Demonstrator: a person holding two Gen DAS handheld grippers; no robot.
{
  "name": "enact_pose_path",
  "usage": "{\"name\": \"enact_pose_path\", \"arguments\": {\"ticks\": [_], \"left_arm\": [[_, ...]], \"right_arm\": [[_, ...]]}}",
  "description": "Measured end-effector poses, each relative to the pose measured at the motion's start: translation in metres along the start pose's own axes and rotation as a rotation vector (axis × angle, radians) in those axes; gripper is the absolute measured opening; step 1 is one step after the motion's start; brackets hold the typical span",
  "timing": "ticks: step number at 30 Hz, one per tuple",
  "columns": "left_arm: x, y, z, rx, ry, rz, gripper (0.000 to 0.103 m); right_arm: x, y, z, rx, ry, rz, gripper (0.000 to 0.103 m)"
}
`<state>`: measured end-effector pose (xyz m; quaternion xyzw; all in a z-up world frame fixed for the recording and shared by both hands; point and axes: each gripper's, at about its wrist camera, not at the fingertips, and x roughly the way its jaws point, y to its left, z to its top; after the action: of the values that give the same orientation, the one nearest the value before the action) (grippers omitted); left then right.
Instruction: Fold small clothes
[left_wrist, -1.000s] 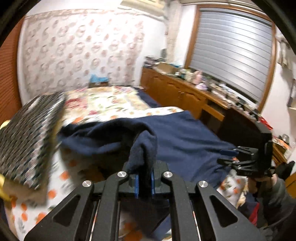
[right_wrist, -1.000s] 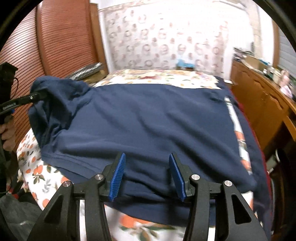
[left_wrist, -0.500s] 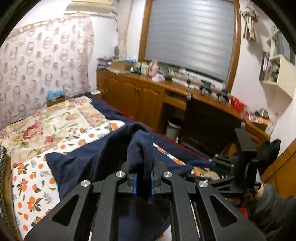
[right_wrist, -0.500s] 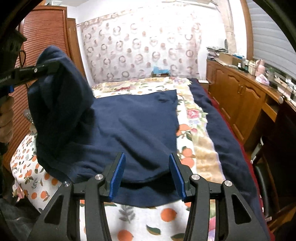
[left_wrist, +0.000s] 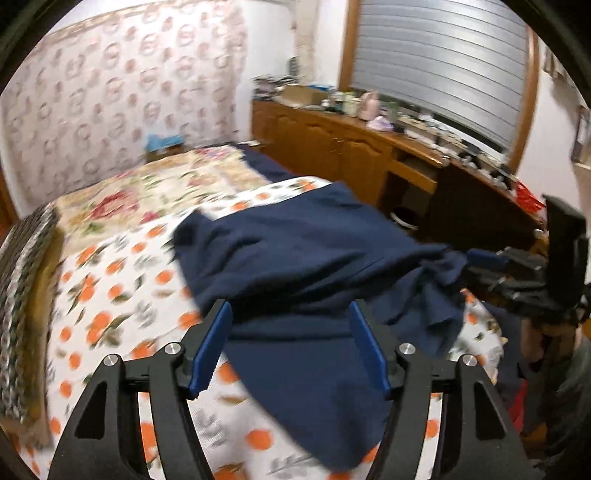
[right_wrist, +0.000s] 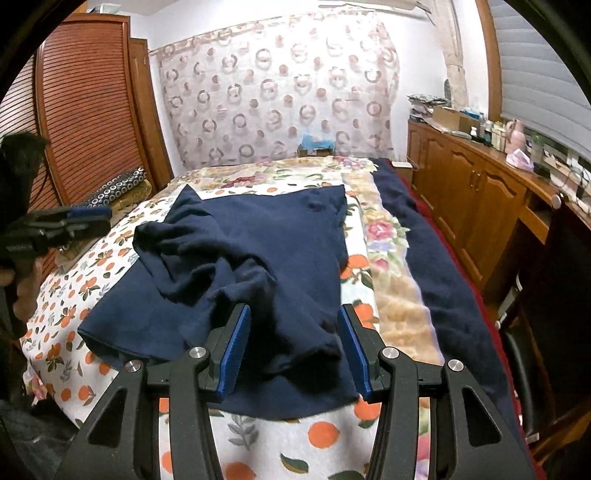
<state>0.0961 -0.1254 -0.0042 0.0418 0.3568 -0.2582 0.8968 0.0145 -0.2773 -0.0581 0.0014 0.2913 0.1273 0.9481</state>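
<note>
Smoothing comes next: with the navy garment (right_wrist: 258, 266) lying rumpled on the near bed (right_wrist: 399, 306) and both left tongs (left_wrist: 290, 345), just opened and empty, and right tongs (right_wrist: 293, 345) spread, flatten the bunched fold before regripping.

Left wrist view: we look forward and down along our left gripper (left_wrist: 290, 345), close over the bed (left_wrist: 110, 280).
Right wrist view: likewise along our right gripper (right_wrist: 295, 347).
Shared: the navy garment (right_wrist: 258, 258), the bed, each other's gripper.
</note>
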Motion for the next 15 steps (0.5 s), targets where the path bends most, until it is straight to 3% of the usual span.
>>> {"name": "enact_pose_path", "arguments": {"ticks": [8, 15], "left_arm": [[-0.019, 0.044, -0.036, -0.106, -0.015, 0.093, 0.067], [-0.026, 0.06, -0.052, -0.129, -0.026, 0.139, 0.067]], "right_arm": [[0.002, 0.013, 0.019, -0.043, -0.033, 0.016, 0.051], [0.017, 0.035, 0.032, -0.118, -0.023, 0.066, 0.051]]}}
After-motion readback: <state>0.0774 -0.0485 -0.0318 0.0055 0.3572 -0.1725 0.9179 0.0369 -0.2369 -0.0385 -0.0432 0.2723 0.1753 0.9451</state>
